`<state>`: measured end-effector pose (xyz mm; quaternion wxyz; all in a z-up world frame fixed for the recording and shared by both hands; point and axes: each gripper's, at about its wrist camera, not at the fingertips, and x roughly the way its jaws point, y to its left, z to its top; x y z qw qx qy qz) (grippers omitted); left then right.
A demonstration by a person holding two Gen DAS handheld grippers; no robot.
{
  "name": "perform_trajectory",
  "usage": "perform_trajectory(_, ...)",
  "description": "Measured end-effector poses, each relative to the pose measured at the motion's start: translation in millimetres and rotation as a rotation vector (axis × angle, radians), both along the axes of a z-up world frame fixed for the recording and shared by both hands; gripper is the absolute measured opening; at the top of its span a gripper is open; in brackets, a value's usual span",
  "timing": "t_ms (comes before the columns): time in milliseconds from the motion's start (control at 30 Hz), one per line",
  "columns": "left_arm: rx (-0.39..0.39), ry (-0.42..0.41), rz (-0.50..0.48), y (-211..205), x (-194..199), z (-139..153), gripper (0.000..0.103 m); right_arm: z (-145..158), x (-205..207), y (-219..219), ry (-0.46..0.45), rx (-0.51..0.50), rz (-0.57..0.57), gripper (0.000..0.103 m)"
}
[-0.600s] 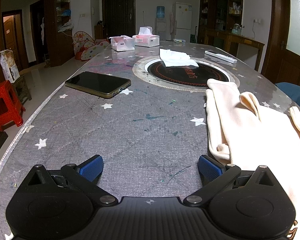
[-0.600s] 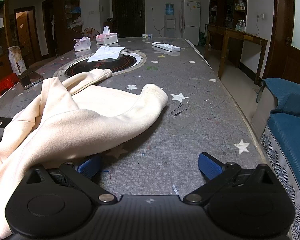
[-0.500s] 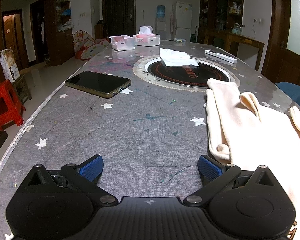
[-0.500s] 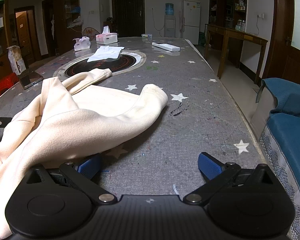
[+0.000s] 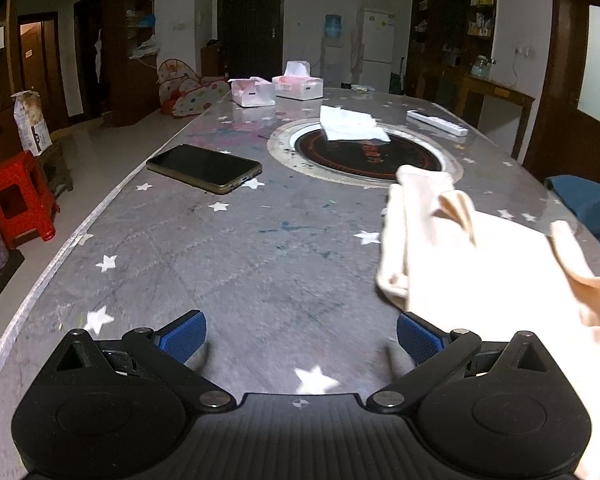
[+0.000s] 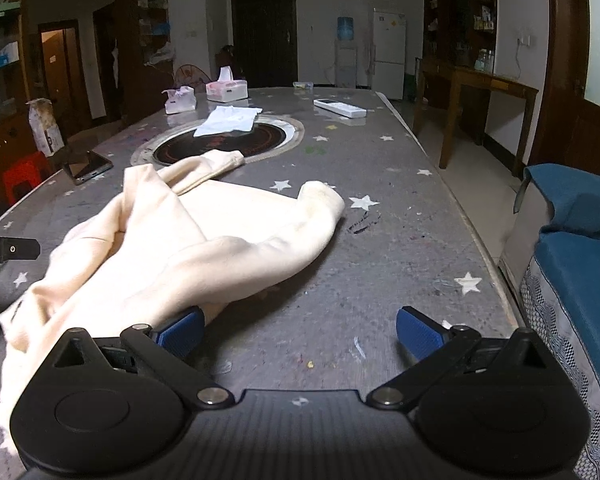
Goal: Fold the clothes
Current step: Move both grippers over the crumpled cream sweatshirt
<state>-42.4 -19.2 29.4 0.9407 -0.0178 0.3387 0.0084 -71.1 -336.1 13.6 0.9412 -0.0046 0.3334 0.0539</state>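
Observation:
A cream garment (image 6: 204, 248) lies crumpled on the grey star-patterned table (image 6: 400, 264), one sleeve end reaching toward the round cooktop. In the left wrist view the same garment (image 5: 480, 264) fills the right side. My left gripper (image 5: 300, 338) is open over bare table, its right pad just beside the garment's near edge. Over the tabletop my right gripper (image 6: 300, 334) also stands open, its left pad at the garment's near fold and nothing between the pads. At the left edge of the right wrist view, part of the left gripper's black body (image 6: 8, 249) shows.
A dark phone (image 5: 204, 168) lies at the left. White cloth (image 5: 352, 128) rests on the round black cooktop (image 5: 364, 158). Two tissue boxes (image 5: 276, 88) and a white remote (image 5: 436, 122) sit farther back. A blue-covered sofa (image 6: 580, 248) stands past the table's right edge, a red stool (image 5: 20, 196) at the left.
Both views have shifted slightly, as both grippers lifted or edged back a little over the table. The garment lies as before and both grippers stay open.

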Motion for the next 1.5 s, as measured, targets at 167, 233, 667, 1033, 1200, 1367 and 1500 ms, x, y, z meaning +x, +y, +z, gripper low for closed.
perform_trajectory(167, -0.021, 0.001, -0.015, -9.6, -14.3, 4.7, 0.103, 4.9, -12.5, 1.5, -0.006, 0.021, 0.009, 0.103)
perform_trajectory(233, -0.02, -0.002, -0.024, -14.7, -19.4, 6.1, 0.103, 6.0, -17.3, 3.1, -0.008, 0.026, 0.009, 0.103)
perform_trajectory(667, -0.027, -0.016, -0.077, -38.7, -41.3, 15.7, 0.103, 10.0, -37.7, 8.9, -0.007, 0.077, 0.028, 0.103)
perform_trajectory(1033, -0.033, -0.027, -0.104, -48.5, -50.1, 22.4, 0.103, 13.2, -48.1, 16.8, -0.014, 0.089, 0.052, 0.103)
perform_trajectory(1200, -0.034, -0.029, -0.108, -50.3, -47.0, 23.7, 0.103, 15.6, -49.1, 20.1, -0.022, 0.089, 0.061, 0.099)
perform_trajectory(1367, -0.028, -0.032, -0.118, -54.9, -41.9, 26.1, 0.103, 16.9, -45.3, 24.7, -0.024, 0.089, 0.072, 0.096)
perform_trajectory(1500, -0.024, -0.033, -0.123, -58.9, -35.2, 27.6, 0.103, 17.5, -40.4, 28.2, -0.021, 0.09, 0.085, 0.094)
